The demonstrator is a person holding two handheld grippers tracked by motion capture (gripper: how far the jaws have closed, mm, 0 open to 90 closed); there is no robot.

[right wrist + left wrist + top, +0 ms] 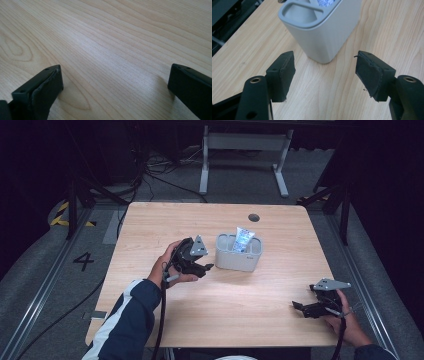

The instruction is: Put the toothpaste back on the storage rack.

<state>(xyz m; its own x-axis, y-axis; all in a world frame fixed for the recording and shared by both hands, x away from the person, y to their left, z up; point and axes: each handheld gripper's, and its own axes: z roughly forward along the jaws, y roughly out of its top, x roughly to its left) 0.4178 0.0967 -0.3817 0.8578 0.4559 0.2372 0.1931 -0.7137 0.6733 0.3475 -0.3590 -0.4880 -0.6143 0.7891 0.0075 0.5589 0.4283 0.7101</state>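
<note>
A grey two-compartment holder [239, 254] stands near the middle of the wooden table [220, 295]. A white and blue tube [243, 240] stands upright in its right compartment; the left compartment [300, 12] looks empty. My left gripper [206, 268] is just left of the holder, open, jaws pointing at the holder's corner [322, 42] with nothing between them. My right gripper [297, 306] rests low at the table's front right, open, over bare wood [112, 57].
A dark round grommet hole [254, 217] sits near the table's far edge. Beyond the table stand a white frame leg [204, 165], cables on the grey floor and dark stands at both sides.
</note>
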